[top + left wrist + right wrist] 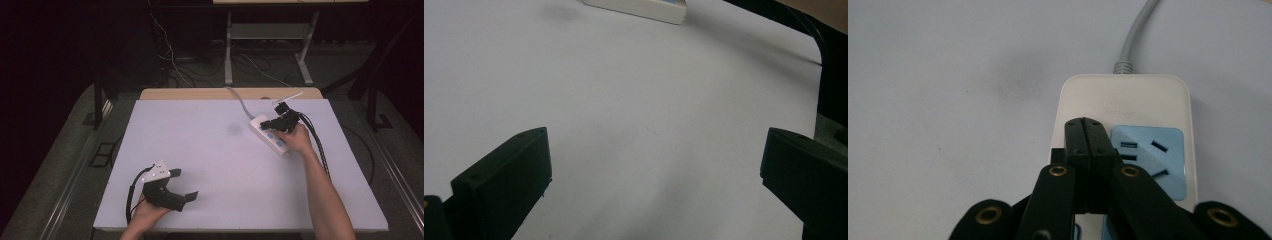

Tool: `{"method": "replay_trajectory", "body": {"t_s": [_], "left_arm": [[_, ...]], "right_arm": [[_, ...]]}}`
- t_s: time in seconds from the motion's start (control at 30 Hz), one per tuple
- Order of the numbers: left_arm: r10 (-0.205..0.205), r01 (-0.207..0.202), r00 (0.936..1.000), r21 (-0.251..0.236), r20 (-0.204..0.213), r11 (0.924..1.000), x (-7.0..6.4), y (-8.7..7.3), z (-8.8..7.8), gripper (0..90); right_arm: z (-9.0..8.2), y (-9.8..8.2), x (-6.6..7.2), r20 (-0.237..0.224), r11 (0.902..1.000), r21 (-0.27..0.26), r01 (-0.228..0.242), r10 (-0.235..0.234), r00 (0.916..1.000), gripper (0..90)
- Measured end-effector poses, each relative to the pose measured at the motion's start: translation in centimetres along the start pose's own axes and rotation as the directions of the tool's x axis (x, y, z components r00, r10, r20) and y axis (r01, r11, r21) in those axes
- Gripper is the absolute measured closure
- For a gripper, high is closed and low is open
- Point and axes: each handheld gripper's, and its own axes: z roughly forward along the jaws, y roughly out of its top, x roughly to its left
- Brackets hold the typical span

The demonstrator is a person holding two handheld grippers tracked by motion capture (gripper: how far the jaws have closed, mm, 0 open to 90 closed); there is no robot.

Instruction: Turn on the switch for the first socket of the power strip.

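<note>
White power strip (270,134) lies right of centre in the high view, where the right gripper (270,123), arm outstretched, hovers with jaws pressed together, while the left gripper (187,186) rests lower left, jaws wide apart.

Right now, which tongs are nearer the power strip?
Right. The right tongs are shut and poised directly over the power strip, while the left tongs sit open at the table's near-left side, well away.
</note>
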Motion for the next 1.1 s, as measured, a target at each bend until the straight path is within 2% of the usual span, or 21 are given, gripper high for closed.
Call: {"method": "replay_trajectory", "body": {"t_s": [0.43,0.57,0.63,0.9,1.1], "left_arm": [[-0.005,0.005,1.0,-0.004,0.0,1.0,0.1,0.0,-0.1,0.0],[-0.008,0.008,1.0,-0.007,0.0,0.9999,0.1,0.0,-0.2,0.0],[-0.009,0.009,1.0,-0.007,0.0,0.9999,0.2,0.0,-0.2,0.0],[-0.011,0.011,0.9999,-0.007,0.0,0.9999,0.1,0.0,-0.2,0.0],[-0.009,0.009,0.9999,-0.009,0.004,0.9999,0.1,0.0,-0.1,0.0]], "right_arm": [[0.1,0.1,0.3,0.021,0.9999,0.008,0.014,-0.014,0.9997,90.0],[0.0,0.2,0.3,0.015,0.9999,0.009,-0.008,0.008,0.9999,90.0],[0.0,0.2,0.2,-0.004,0.9997,0.005,-0.025,0.025,0.9997,90.0],[0.1,0.4,0.9,-0.01,1.0,0.007,-0.002,0.003,0.9999,90.0],[-0.6,0.6,1.6,-0.003,0.9999,0.001,0.012,-0.012,0.9999,90.0]]}}
